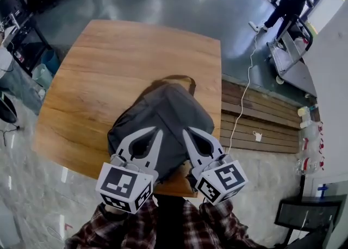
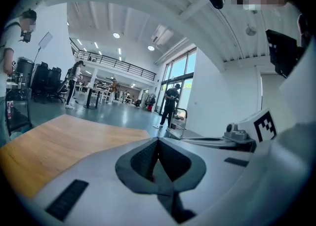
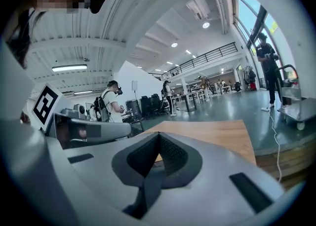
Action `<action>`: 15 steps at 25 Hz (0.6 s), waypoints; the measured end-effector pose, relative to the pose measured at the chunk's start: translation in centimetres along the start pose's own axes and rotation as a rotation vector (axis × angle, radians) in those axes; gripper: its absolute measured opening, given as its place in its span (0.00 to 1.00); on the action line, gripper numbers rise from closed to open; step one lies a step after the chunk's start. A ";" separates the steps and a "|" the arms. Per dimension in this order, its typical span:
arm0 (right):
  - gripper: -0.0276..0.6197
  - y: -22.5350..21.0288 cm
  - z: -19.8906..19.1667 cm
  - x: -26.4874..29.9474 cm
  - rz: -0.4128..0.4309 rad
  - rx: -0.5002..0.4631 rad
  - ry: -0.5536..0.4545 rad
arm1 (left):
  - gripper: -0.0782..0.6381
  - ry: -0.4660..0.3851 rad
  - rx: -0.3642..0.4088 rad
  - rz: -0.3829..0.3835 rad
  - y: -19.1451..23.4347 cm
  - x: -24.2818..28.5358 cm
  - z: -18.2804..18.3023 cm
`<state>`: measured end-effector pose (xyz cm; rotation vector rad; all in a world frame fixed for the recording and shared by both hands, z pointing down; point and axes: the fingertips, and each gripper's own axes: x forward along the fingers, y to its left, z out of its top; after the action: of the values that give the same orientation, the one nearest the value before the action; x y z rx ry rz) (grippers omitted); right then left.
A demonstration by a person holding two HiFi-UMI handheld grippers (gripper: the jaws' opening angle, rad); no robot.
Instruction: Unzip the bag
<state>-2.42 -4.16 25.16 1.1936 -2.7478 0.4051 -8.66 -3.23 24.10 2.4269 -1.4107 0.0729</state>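
Rumpled grey bag lies on the table; left tool and right tool both pressed together.

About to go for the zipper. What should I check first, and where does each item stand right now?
1. Bag on the table: ok. The grey bag lies on the wooden table, at its near edge.
2. Left tool empty: ok. Its jaws are together with nothing between them.
3. Right tool empty: ok. Its jaws are together with nothing between them.
4. Jaws open for a grasp: not ok. Both are shut.
5. Zipper pull located: cannot tell. No view shows it, and both gripper views look out over the table.
6. Tools clear of the bag: cannot tell. In the head view they are over it, but contact is unclear.
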 end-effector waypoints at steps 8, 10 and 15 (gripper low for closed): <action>0.05 -2.8 -3.1 -1.6 -0.072 0.042 0.051 | 0.12 0.085 0.029 -0.046 -1.3 2.9 -3.1; 0.05 -3.8 -5.6 -2.0 -0.093 0.068 0.097 | 0.12 0.146 0.031 -0.044 -1.3 3.6 -5.4; 0.05 -5.9 -13.1 -2.8 -0.126 0.156 0.215 | 0.12 0.309 0.029 -0.040 -1.0 5.8 -12.9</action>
<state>3.82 -2.22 38.26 1.2680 -2.4823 0.7003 -3.30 -3.63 37.25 2.3412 -1.2300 0.4412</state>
